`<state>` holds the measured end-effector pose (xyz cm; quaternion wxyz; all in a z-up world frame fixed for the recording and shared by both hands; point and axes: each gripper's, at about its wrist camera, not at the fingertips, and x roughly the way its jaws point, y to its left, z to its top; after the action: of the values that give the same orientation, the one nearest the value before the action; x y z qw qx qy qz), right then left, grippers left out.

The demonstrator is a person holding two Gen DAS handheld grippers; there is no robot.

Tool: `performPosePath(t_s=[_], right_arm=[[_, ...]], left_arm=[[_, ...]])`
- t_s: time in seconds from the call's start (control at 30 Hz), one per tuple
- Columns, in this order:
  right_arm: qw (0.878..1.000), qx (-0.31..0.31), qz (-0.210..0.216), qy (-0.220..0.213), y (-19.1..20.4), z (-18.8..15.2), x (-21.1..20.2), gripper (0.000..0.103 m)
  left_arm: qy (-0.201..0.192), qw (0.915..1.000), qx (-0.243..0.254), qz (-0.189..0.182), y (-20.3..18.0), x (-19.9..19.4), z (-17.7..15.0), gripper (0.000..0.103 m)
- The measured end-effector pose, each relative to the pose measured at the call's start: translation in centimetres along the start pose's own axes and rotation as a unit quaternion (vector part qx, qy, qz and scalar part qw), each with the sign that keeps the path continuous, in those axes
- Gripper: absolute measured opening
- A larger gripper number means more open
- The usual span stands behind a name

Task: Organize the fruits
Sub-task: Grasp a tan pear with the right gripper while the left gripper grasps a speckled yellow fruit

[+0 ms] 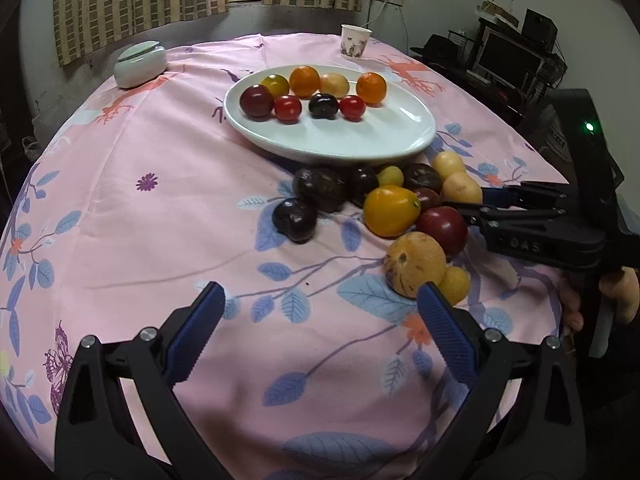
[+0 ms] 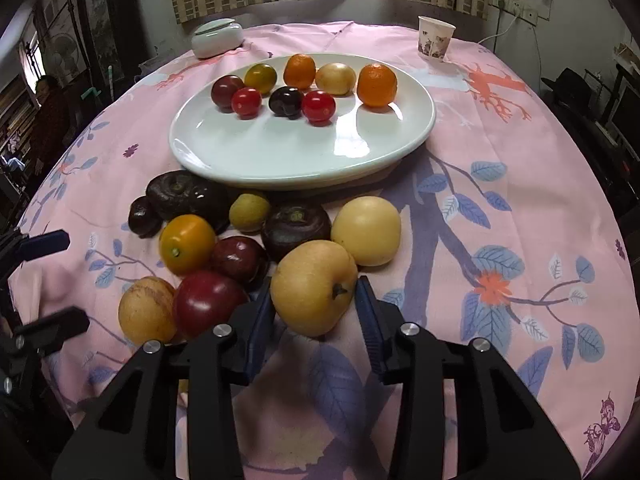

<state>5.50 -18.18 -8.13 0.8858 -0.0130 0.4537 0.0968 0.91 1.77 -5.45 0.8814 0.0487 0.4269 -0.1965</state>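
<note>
Eight fruits sat on the white plate (image 2: 280, 152) at the far side of the desk (image 2: 500, 184): two oranges, two red tomatoes, a dark plum, a maroon one, a yellow-green one and a pale yellow one, all crowded at the plate's far half. Just in front of the plate, on the pink flowered cloth, lay a loose heap of more fruit.

Nearest the right gripper (image 2: 316, 300) was a yellow pear (image 2: 314, 286), stem toward the camera. The right jaws stood on either side of it, blue pads at its flanks and pinching it while it still rested on the cloth. Touching the pear on its left was a red apple (image 2: 208, 302), and beyond that a tan fruit (image 2: 146, 310). A second pale pear (image 2: 366, 230) lay just behind the first, with a dark purple fruit (image 2: 296, 226) beside it. An orange tomato (image 2: 187, 243) and another dark fruit (image 2: 180, 194) sat further left.

The left gripper (image 1: 320, 312) hung over bare cloth, its jaws spread wide with nothing between them; the tan fruit (image 1: 414, 264) lay just past its right finger.

A lidded jar (image 1: 140, 63) and a paper cup (image 1: 355, 41) stood well apart at the desk's far edge, under checked curtains.
</note>
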Motion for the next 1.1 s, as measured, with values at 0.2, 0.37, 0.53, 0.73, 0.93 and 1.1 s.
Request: performPosePath(t_s=[0.2,0.37,0.53,0.73,0.93,1.1], right_arm=[[0.999,0.041,0.029,0.011,-1.6,-1.1,-1.5,0.037],[0.998,0.053,0.016,0.011,-3.3,-3.4,-3.4,0.037],[0.997,0.074,0.034,0.006,-4.8,-4.9,-4.3,0.037],[0.996,0.071,0.049,-0.002,-5.0,-5.0,-5.0,0.037],[0.996,0.066,0.056,0.001,-4.5,-5.0,-4.8,0.037],[0.997,0.059,0.055,-0.003,-3.4,-4.7,-5.1,0.037]], left_arm=[[0.012,0.9998,0.013,-0.008,-1.4,0.6,0.1,0.098],[0.039,0.9967,0.053,0.046,-3.2,2.4,0.2,0.098],[0.058,0.9938,0.075,0.059,-5.0,4.5,0.3,0.098],[0.047,0.9955,0.081,0.017,-7.4,5.1,1.1,0.052],[0.041,0.9966,0.071,-0.004,-7.7,4.5,0.8,0.04],[0.029,0.9982,0.053,-0.004,-6.3,3.2,0.7,0.04]])
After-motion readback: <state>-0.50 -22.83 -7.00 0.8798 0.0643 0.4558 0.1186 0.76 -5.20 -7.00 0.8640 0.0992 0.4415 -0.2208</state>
